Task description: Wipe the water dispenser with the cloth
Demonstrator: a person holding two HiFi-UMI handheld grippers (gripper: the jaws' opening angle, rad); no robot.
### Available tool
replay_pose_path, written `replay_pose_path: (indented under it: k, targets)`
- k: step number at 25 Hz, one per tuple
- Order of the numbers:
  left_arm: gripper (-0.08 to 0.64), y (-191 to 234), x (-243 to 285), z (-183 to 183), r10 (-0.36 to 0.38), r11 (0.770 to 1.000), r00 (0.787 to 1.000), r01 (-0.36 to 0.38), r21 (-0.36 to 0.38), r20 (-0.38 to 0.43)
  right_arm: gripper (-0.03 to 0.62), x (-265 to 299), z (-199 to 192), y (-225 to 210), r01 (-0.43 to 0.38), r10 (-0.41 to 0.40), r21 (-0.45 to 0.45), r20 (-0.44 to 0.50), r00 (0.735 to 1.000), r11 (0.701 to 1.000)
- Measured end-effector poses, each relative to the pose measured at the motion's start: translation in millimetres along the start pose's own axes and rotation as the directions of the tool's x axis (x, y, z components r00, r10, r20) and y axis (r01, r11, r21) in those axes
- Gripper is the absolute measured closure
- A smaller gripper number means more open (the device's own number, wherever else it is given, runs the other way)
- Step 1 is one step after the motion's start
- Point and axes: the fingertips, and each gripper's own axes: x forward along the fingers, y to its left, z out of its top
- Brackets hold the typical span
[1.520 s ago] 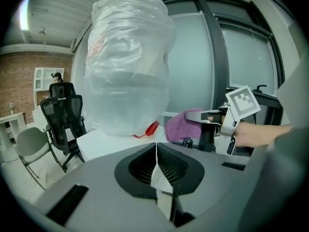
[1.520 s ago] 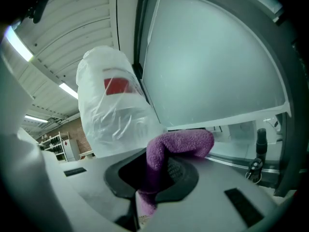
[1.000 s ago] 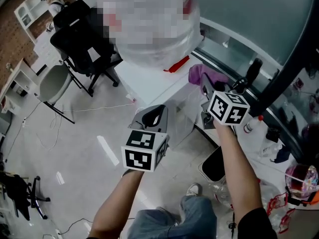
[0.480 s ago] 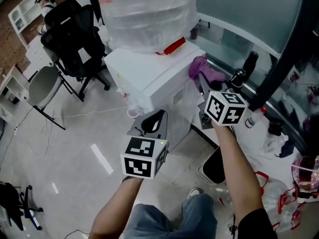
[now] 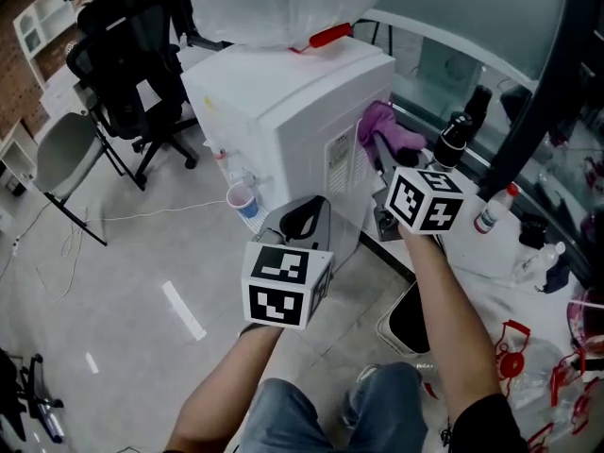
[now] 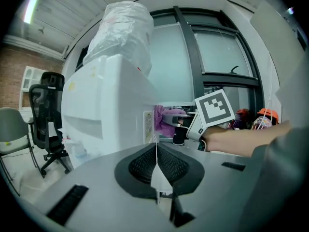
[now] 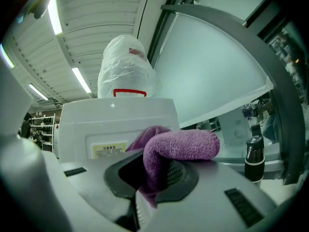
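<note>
Head view puts the water dispenser (image 5: 283, 102) at 12 o'clock, with its bagged bottle (image 5: 274, 3) on top. My right gripper (image 5: 382, 159) sits at 1 o'clock, jaws clamped on the purple cloth (image 5: 389, 128). The cloth lies close by the dispenser's labelled side panel, and I can't tell whether it touches. Right gripper view shows the cloth folded over between the jaws. My left gripper (image 5: 302, 213) hangs near centre, at 6 o'clock from the dispenser, jaws pressed together on nothing. A cup (image 5: 242, 199) stands under the taps, at 9 o'clock of that gripper. A black bottle (image 5: 453, 140) stands at 3 o'clock of the cloth.
</note>
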Motion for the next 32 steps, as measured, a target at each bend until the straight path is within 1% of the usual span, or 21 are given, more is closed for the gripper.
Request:
replay_pose_path:
  k: [5, 8, 11, 14, 21, 27, 29, 32]
  targets:
    - [0.532, -15.2, 19.8, -29.0, -0.034, 0.999, 0.999, 0.033, 0.03, 0.037, 0.546, -2.2, -44.7, -8.3, 0.0, -0.001, -0.022, -0.014, 1.0, 1.0]
    - [0.532, -17.4, 32.0, -44.4, -0.036, 0.999, 0.998, 0.034, 0.041, 0.045, 0.546, -0.4, -70.6, -9.9, -0.01, 0.009, -0.03, -0.03, 0.999, 0.999]
    - [0.532, -19.0, 46.8, -61.5, -0.041, 0.999, 0.999, 0.04, 0.035, 0.035, 0.546, -0.4, -92.2, -16.4, -0.01, 0.008, -0.045, -0.041, 0.999, 0.999]
    - [0.532, -17.3, 58.5, -78.6, -0.038, 0.999, 0.999, 0.037, 0.037, 0.021, 0.546, 0.8, -117.9, -26.2, -0.008, 0.006, -0.041, -0.058, 0.998, 0.999]
    - [0.532, -20.4, 79.1, -115.8, -0.04, 0.998, 0.999, 0.041, 0.046, -0.014, 0.546, 1.6, -197.7, -57.2, 0.021, -0.019, 0.016, -0.139, 0.99, 1.0]
    - [0.532, -23.6, 88.9, -141.4, -0.029, 0.998, 0.999, 0.031, 0.056, -0.037, 0.546, -1.3, -269.0, -71.8, 0.032, -0.02, 0.053, -0.217, 0.976, 0.998]
    - [0.532, -23.2, 91.3, -150.4, -0.026, 0.998, 0.998, 0.028, 0.047, -0.049, 0.546, -2.9, -296.7, -73.4, 0.028, -0.011, 0.064, -0.257, 0.966, 0.998]
    - [0.532, -21.4, 93.4, -159.5, -0.016, 0.999, 0.998, 0.019, 0.047, -0.061, 0.546, -5.7, -342.0, -78.2, 0.034, -0.009, 0.07, -0.332, 0.943, 0.997]
